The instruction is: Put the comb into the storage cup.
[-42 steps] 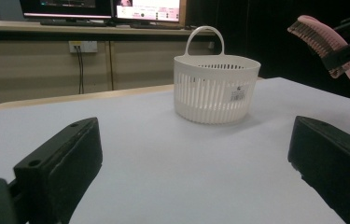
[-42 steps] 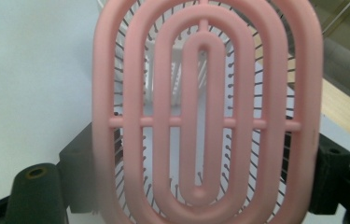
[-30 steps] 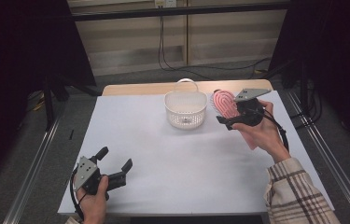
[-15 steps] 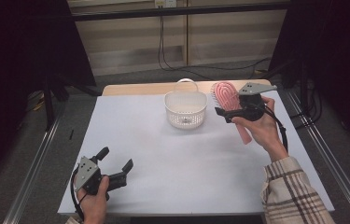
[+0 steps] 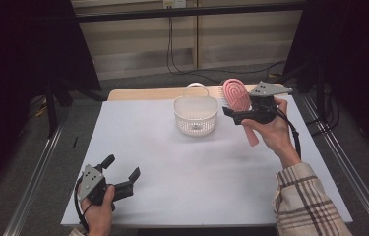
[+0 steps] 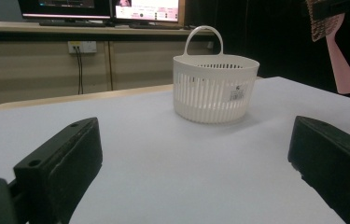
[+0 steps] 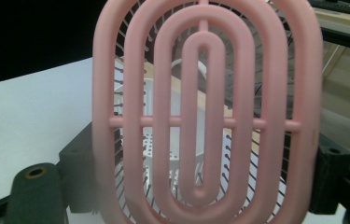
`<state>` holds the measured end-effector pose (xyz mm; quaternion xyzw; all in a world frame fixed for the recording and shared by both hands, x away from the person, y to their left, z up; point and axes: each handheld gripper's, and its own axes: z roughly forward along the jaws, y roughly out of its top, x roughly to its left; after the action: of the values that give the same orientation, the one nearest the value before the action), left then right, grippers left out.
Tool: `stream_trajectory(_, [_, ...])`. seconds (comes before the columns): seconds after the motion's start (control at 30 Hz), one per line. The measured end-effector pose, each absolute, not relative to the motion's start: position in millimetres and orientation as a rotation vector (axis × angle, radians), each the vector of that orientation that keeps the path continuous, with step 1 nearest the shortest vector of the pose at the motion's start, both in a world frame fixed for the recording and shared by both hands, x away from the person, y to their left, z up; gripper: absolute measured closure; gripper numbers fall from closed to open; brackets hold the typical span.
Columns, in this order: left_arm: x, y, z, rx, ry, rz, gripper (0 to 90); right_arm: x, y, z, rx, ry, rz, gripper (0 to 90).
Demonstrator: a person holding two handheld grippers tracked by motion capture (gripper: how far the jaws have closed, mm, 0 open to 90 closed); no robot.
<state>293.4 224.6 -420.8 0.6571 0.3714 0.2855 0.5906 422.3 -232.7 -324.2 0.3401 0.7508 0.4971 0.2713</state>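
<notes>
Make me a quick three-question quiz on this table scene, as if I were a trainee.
1. True or false: the pink hairbrush lies inside the white basket.
2. Which gripper holds the hairbrush?
3. The left gripper is: A) open over the table, B) shut on the basket.

Key: 1 false, it is held up beside the basket. 2 the right gripper. 3 A.

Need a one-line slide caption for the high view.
Right gripper lifts a pink vented plastic hairbrush beside the white slotted basket.
</notes>
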Motion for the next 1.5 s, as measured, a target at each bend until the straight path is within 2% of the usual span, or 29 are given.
stream_trajectory(1.5, [293, 225, -421, 1.532, 0.860, 0.655, 2.9, 460, -186, -278, 0.855, 1.834, 1.515, 19.5])
